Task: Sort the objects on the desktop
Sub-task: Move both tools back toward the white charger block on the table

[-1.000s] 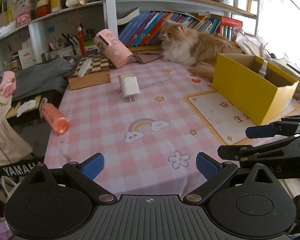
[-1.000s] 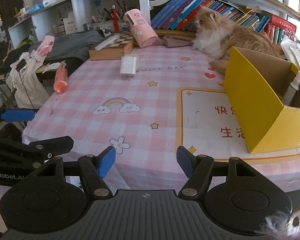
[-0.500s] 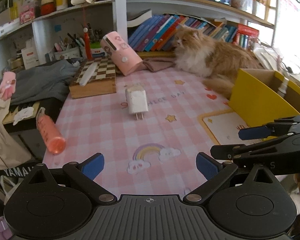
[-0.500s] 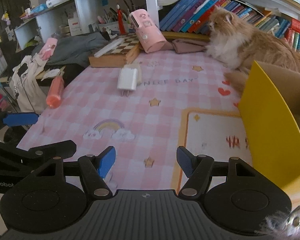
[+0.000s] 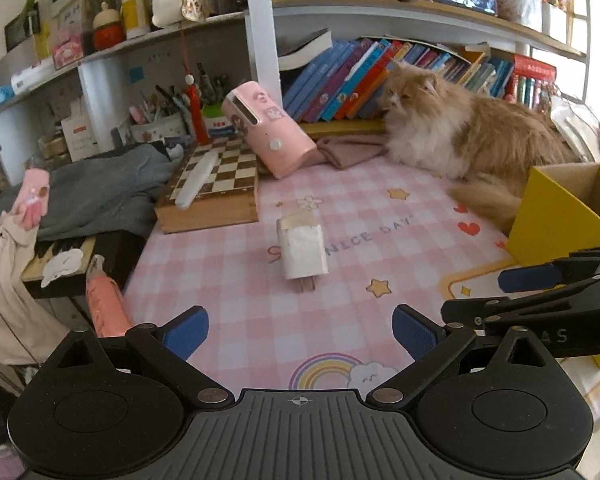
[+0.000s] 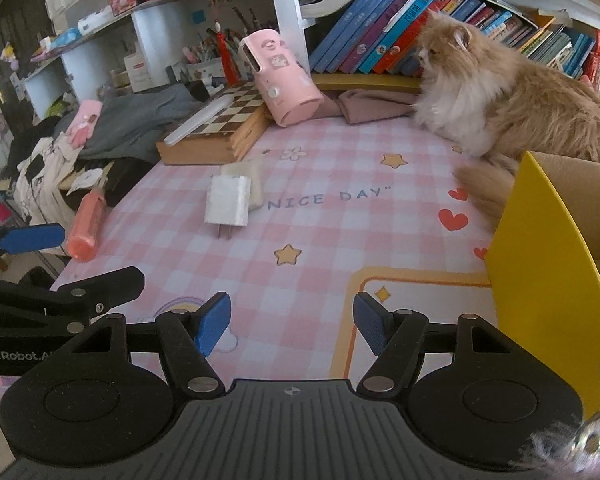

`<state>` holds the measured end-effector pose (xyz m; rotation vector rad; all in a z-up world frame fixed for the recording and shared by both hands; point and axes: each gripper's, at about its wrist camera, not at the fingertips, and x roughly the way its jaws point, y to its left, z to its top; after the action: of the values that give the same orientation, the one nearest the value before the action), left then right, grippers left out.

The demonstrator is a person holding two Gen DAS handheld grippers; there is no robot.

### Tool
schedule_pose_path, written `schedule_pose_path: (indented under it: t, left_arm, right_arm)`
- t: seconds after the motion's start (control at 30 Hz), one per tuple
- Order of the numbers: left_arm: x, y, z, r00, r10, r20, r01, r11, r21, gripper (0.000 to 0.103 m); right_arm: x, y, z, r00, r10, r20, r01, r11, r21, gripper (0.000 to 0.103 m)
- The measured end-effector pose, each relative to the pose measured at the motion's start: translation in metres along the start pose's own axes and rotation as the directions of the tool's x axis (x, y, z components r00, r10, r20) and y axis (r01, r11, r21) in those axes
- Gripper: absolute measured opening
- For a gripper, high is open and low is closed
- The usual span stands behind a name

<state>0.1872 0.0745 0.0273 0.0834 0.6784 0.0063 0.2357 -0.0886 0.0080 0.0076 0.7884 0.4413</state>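
Left wrist view. Left gripper [image 5: 300, 330]: jaws wide, nothing between them. White charger [image 5: 302, 250]: centre frame, lying on the pink checked tablecloth [image 5: 236, 280], prongs toward the camera; larger and lower in frame than a second ago, so the gripper has closed in on it. Orange tube [image 5: 104, 306]: lower left, at the cloth's edge, partly behind the left finger. Yellow box [image 5: 556, 216]: right edge, open-topped, likely the sorting bin. Right gripper [image 5: 548, 292]: lower right, seen side-on, empty. Room: chessboard box [image 5: 212, 192] and tilted pink case [image 5: 268, 132] upper centre; cat [image 5: 460, 136] upper right before a row of books; crowded shelves above.

Right wrist view. Right gripper [image 6: 292, 324]: jaws half spread, empty. Charger [image 6: 227, 200]: left of centre, well apart from the fingertips, though nearer than before. Orange tube [image 6: 86, 226]: far left. Yellow box [image 6: 548, 280]: fills the right edge, having swelled as the hand advanced. Judgement: approach under way; no item picked up in this moment.
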Motion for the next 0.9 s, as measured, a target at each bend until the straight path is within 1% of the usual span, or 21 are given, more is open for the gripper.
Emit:
schedule_pose_path:
  t: [0.07,0.2,0.37,0.43,0.53,0.73,0.9]
  left_arm:
    - [0.002,0.001,0.000,1.000,0.015,-0.003,-0.015,1.000,-0.019,0.100]
    - [0.008,0.005,0.000,0.999,0.025,-0.022,-0.025,0.999,-0.027,0.100]
    - [0.021,0.013,0.002,0.999,0.009,-0.045,-0.012,0.997,-0.072,0.100]
    - [0.027,0.015,0.004,0.999,0.022,-0.043,-0.025,0.996,-0.083,0.100]
    - [0.036,0.012,0.008,0.998,0.043,-0.036,-0.046,0.997,-0.062,0.100]
    - [0.059,0.005,0.015,0.999,0.026,-0.030,-0.027,0.999,-0.040,0.100]
    - [0.083,-0.001,0.022,0.999,0.034,-0.022,-0.034,0.999,-0.035,0.100]
  right_arm:
    - [0.005,-0.002,0.004,1.000,0.011,-0.002,-0.011,1.000,0.003,0.065]
    - [0.017,-0.003,0.012,0.999,0.041,-0.012,-0.041,0.999,-0.001,0.066]
    - [0.033,0.000,0.027,0.997,0.075,-0.014,-0.075,0.997,-0.007,0.066]
    - [0.038,0.001,0.034,0.996,0.084,-0.007,-0.084,0.996,-0.016,0.066]
    - [0.044,0.000,0.044,0.996,0.090,0.003,-0.090,0.996,-0.027,0.066]
    - [0.055,-0.008,0.061,0.997,0.079,0.012,-0.079,0.997,-0.023,0.066]
    - [0.066,-0.013,0.069,0.997,0.072,0.005,-0.072,0.997,-0.017,0.067]
